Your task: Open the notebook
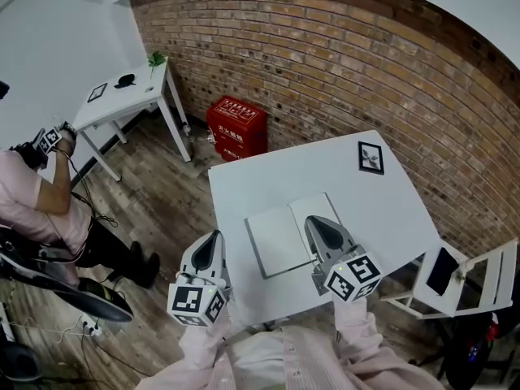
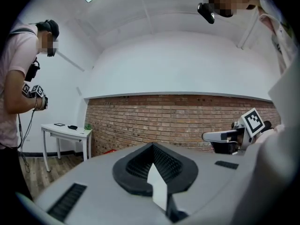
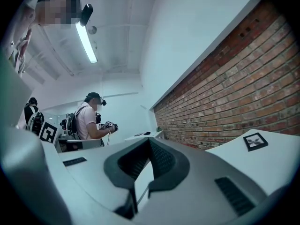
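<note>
The notebook lies open on the bench. The left gripper and right gripper are both closed and empty.

The table lies bare along its far and left edges and across its right side, leaving a hand free passage there. On it are only the open notebook at the middle of the near edge and a small framed picture at the far right corner. The brick wall rises beyond the far edge, a red box stands on the floor off the far left corner, and a white chair stands off the near right corner.
</note>
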